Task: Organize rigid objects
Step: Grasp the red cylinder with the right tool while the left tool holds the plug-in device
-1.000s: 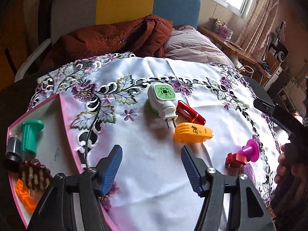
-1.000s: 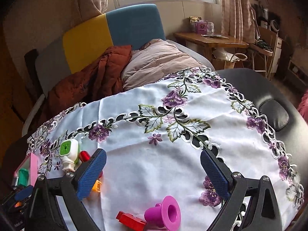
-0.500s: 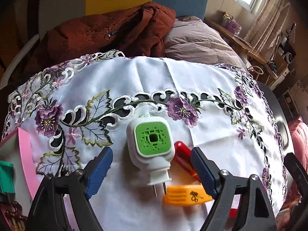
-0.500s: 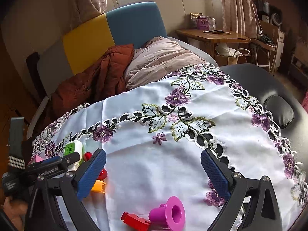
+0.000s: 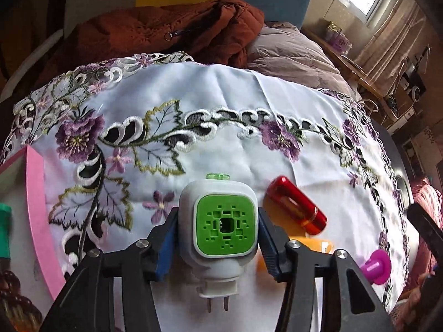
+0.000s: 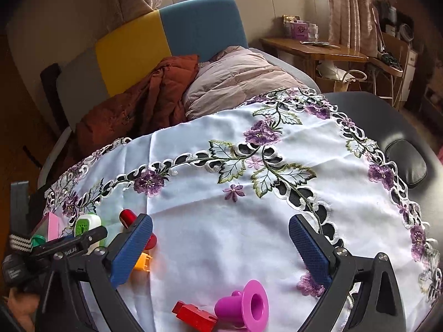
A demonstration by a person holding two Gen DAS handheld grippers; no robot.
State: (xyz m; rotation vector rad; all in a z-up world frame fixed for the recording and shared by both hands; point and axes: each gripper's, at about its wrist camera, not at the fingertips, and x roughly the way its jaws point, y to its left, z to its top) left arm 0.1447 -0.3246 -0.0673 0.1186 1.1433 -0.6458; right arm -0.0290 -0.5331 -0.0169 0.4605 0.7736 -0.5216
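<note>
— White plastic with a green grille: that plug-in device [image 5: 221,221] sits between the blue pads [image 5: 166,246] of the left gripper [image 5: 214,238], and both pads look pressed against its flanks. Its two prongs point back toward the camera. Is that grip good enough to carry?

— I'd judge it clamped, yes, though the body is rounded and slick, so it could twist. Squeeze across the flat sides, not the tapered neck near the prongs, and lift straight up before swinging.

— What's close to the device?

— Just right of it lies the red cylinder [image 5: 296,206], touching or nearly so; I can't tell which. Below that, behind the right-hand pad, an orange piece [image 5: 321,244] peeks out. Further right of the device is the magenta funnel-shaped piece [image 5: 376,267]. A sideways drag would likely knock the red one rolling.

— And where should it go?

— Probably the pink-rimmed tray [image 5: 36,193] well to the left of the device; a green item [image 5: 4,221] already stands in it. Set the device down prongs level, clear of the rim.

— The other hand?

— The right gripper [image 6: 221,251] hangs above the embroidered tablecloth [image 6: 221,235] with its jaws wide apart, holding nothing. From there the device [image 6: 87,225] is far off to the left. Keep it parked until the left one clears.
</note>
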